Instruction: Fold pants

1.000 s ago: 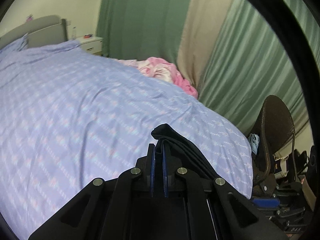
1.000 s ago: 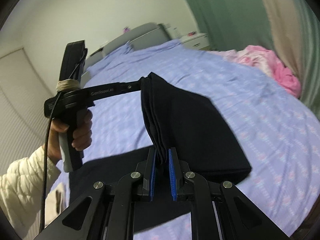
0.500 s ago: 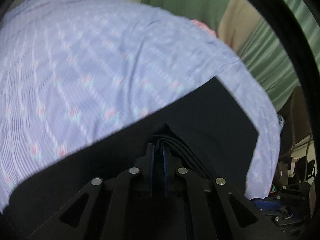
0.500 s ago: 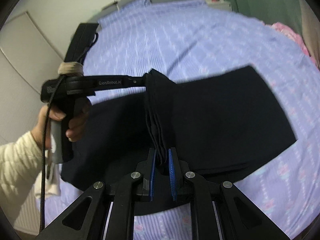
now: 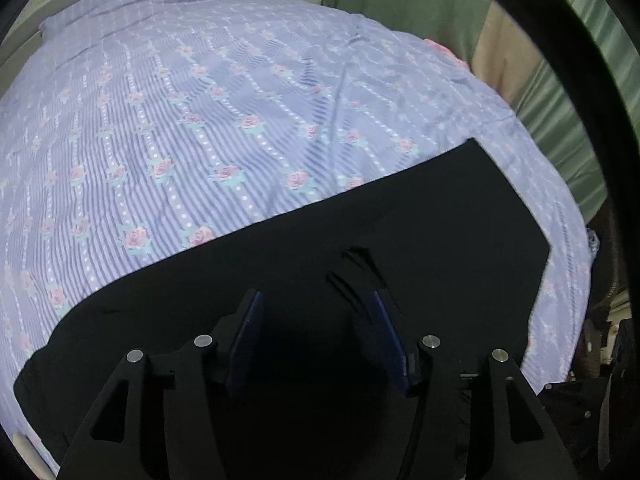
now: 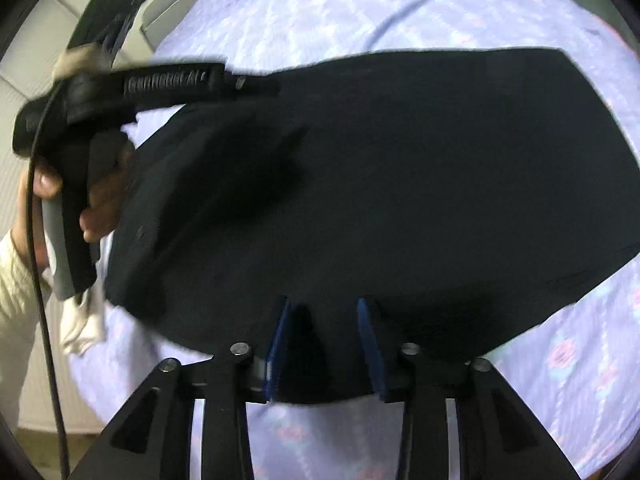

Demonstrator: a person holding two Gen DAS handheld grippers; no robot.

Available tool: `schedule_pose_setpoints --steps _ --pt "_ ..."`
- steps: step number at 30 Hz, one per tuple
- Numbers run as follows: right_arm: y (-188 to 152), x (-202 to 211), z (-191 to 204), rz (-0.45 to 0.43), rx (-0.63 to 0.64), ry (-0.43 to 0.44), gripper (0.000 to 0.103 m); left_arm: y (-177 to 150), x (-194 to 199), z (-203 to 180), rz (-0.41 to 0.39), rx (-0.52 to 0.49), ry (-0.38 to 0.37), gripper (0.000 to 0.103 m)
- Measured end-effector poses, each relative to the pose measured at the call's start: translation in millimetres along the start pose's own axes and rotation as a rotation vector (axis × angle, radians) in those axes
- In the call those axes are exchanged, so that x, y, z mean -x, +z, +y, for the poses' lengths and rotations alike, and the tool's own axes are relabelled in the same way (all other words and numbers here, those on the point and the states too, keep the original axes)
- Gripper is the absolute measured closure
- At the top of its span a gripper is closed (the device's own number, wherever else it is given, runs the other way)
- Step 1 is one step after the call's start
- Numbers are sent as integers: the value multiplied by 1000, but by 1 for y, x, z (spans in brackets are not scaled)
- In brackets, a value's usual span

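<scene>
Left wrist view: the left tool [image 5: 316,312] hangs just over the black pants [image 5: 420,240], its jaws having just been opening, blue pads apart with cloth under them but not pinched. The pants lie flat on the bed [image 5: 200,100], on its lilac rose-print cover, near the edge. The right tool [image 6: 322,320] has likewise just let go, pads clear of the fabric. A hand [image 6: 96,200] holds the left tool's grip.

A: Support surface?
B: Bed with lilac striped, rose-printed cotton sheet [image 5: 248,128].
A: Items resting on it?
B: Folded black fabric pants [image 6: 420,184], flat near the bed's edge; small white cloth [image 6: 82,320] beside them.
</scene>
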State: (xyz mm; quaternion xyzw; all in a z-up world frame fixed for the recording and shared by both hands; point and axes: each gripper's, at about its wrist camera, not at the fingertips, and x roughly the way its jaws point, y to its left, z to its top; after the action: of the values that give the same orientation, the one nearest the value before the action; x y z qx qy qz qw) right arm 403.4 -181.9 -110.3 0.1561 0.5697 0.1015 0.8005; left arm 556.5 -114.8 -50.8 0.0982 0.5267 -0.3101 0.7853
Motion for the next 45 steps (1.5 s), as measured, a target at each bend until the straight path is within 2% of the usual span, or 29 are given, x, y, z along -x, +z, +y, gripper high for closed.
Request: schedule_pose_setpoints --steps 3,5,7,11,14,17,18,19,21,26,30,33,35,37,40,42,45 --pt "-2 26 -3 -80 7 -39 65 -1 1 -10 -7 36 -83 46" --pt "3 44 -20 -150 -37 -91 54 -1 -6 -15 -3 74 -122 46" --pt "9 53 -38 -191 -83 -121 51 -3 -17 -19 -6 125 -140 46" --pt "27 52 -76 -189 -134 -176 51 -7 -39 -17 8 223 -151 46" --pt "36 49 -93 -192 -152 -187 51 -7 -56 -12 15 301 -127 46" --pt "41 45 -102 -193 -150 -183 51 -9 -65 -2 13 377 -140 49" --pt "43 39 -101 -187 -147 -179 51 -7 -66 -3 10 389 -135 61" --pt "44 36 -102 -179 -141 -169 51 -5 -66 -3 14 392 -117 78" --pt "44 31 -100 -162 -128 -163 51 0 -63 -7 5 375 -88 92" --pt "47 22 -95 -129 -104 -116 51 13 -28 -24 -123 281 1 95" --pt "42 10 -91 -95 -95 -83 51 13 -38 -10 -91 369 39 94" --pt "43 2 -87 -65 -73 -66 51 6 -48 -7 -38 383 112 94" --pt "44 1 -85 -59 -52 -61 51 1 -42 -9 -45 378 145 86" --pt "43 4 -84 -62 -49 -56 51 -6 -28 -10 -70 372 143 60" --pt "42 10 -84 -64 -66 -41 51 -18 -2 -13 -116 347 207 57" --pt "40 17 -83 -70 -77 -26 51 -27 14 -12 -136 350 230 57" --pt "39 30 -77 -90 -74 -14 51 -47 42 -14 -175 382 245 51"
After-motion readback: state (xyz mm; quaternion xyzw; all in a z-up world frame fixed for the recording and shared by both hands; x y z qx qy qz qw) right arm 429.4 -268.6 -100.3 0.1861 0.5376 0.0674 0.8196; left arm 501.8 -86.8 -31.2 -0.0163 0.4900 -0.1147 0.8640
